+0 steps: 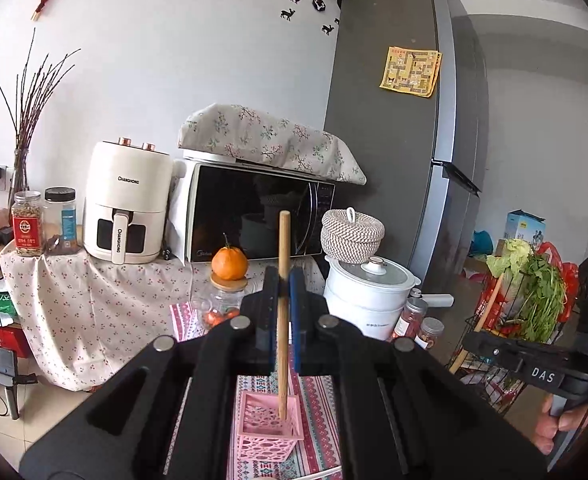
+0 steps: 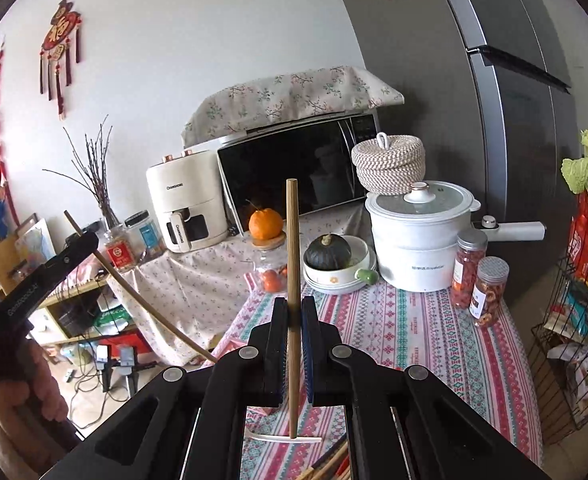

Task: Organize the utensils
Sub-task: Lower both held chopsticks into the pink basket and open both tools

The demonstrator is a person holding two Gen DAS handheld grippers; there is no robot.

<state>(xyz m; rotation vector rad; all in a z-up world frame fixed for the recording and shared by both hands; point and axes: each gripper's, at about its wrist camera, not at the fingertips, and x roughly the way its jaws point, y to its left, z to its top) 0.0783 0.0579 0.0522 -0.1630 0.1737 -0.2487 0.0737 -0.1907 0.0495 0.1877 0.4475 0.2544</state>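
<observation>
In the left wrist view my left gripper [image 1: 284,280] is shut on a wooden chopstick [image 1: 283,344] that stands upright. The chopstick's lower end hangs over the opening of a pink perforated basket [image 1: 268,432] on the patterned tablecloth. My right gripper [image 2: 293,308] is shut on a second upright wooden chopstick [image 2: 293,240] above the table. Each gripper also shows at the edge of the other's view, the right gripper [image 1: 472,338] and the left gripper [image 2: 88,240]. Several more chopsticks [image 2: 330,464] and a white utensil [image 2: 282,438] lie on the cloth below the right gripper.
At the back stand a microwave [image 2: 294,168], an air fryer [image 2: 182,204], a white pot [image 2: 418,236] with a woven basket [image 2: 390,164] behind it, a bowl with a squash [image 2: 334,264] and spice jars [image 2: 482,284]. A fridge [image 1: 394,140] and a wire rack of vegetables [image 1: 526,312] stand at the right.
</observation>
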